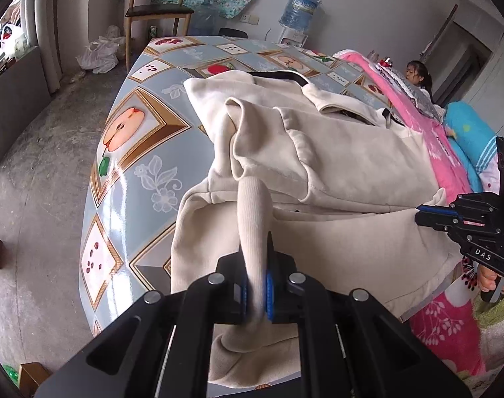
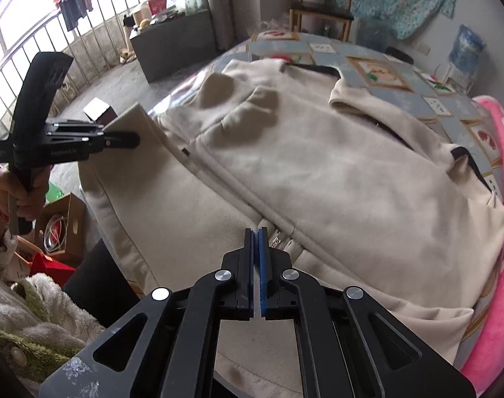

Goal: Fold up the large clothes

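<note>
A cream jacket [image 2: 318, 165] lies spread on the table [image 1: 136, 152]. The left gripper [image 1: 255, 285] clamps its ribbed cuff [image 1: 253, 219], lifted above the body. The right gripper [image 2: 255, 242], jaws pressed together and empty, sits at the zipper near the hem.

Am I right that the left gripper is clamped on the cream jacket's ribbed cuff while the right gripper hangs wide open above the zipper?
Not quite. The left gripper is clamped on the ribbed cuff of the cream jacket, but the right gripper is shut, its pads together with nothing between them, above the zipper; the right wrist view shows this.
</note>
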`<state>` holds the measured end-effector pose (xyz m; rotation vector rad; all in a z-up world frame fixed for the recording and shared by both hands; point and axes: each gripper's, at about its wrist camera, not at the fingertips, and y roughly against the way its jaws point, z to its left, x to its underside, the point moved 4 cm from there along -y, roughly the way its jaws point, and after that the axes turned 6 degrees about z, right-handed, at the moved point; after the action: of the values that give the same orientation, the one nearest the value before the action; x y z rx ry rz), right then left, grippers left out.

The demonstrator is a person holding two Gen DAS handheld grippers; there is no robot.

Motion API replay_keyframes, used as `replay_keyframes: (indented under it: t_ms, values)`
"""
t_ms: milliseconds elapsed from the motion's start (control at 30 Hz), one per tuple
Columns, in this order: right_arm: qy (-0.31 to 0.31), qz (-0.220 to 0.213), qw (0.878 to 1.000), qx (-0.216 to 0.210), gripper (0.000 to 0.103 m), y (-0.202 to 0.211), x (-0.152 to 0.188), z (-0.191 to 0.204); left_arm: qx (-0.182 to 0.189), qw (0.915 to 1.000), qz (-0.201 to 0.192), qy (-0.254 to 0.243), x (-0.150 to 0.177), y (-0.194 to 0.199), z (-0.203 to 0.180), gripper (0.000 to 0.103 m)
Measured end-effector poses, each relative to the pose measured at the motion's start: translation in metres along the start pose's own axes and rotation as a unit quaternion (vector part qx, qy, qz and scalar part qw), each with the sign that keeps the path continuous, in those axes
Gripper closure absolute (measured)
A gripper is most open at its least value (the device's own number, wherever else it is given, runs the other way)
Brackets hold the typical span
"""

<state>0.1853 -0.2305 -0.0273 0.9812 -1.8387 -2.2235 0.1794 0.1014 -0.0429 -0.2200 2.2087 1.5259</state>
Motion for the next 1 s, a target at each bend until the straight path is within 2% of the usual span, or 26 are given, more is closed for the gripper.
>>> replay_keyframes:
  t_ms: [100, 233, 333, 367, 400, 500, 533, 700, 833, 900, 1000]
  values:
    - [-0.001, 0.001, 1.0, 0.011, 0.1, -0.006, -0.001, 0.0, 0.009, 0.9999, 0.006, 0.009, -0.002, 0.0, 0.001, 0.095]
    - [-0.006, 0.002, 1.0, 0.013, 0.1, -0.013, 0.0, -0.001, 0.001, 0.9997, 0.019, 0.013, -0.001, -0.005, 0.001, 0.086]
    - [-0.012, -0.001, 1.0, 0.011, 0.101, -0.016, 0.001, -0.004, -0.01, 0.9996, 0.022, 0.011, -0.001, -0.01, 0.002, 0.086]
    - [-0.011, -0.006, 1.0, 0.013, 0.101, -0.012, 0.001, -0.003, -0.017, 0.9997, 0.018, 0.005, 0.0, -0.009, 0.001, 0.088]
    - [-0.008, -0.012, 1.0, 0.017, 0.101, -0.008, 0.001, -0.002, -0.022, 0.9997, 0.009, -0.007, 0.0, -0.006, -0.002, 0.097]
    - [-0.007, -0.027, 0.999, 0.028, 0.101, 0.002, -0.001, -0.001, -0.033, 0.9984, -0.033, -0.031, 0.001, 0.017, -0.011, 0.097]
    - [-0.007, -0.027, 0.999, 0.028, 0.101, 0.001, -0.001, 0.0, -0.035, 0.9982, -0.036, -0.033, 0.001, 0.02, -0.011, 0.097]
    - [-0.003, 0.0, 0.999, 0.043, 0.101, -0.036, 0.003, -0.001, -0.047, 0.9986, 0.005, -0.025, 0.003, 0.0, -0.004, 0.096]
    - [-0.017, 0.003, 0.999, 0.051, 0.1, -0.046, 0.008, -0.001, -0.074, 0.9962, 0.008, -0.046, 0.004, -0.008, -0.008, 0.096]
    - [-0.044, 0.0, 0.998, 0.037, 0.097, -0.038, 0.01, -0.008, -0.082, 0.9951, 0.008, -0.054, 0.005, -0.009, -0.009, 0.097]
    - [-0.088, -0.023, 0.995, 0.042, 0.077, -0.009, 0.018, -0.027, -0.086, 0.9949, 0.013, -0.053, 0.006, -0.012, -0.007, 0.097]
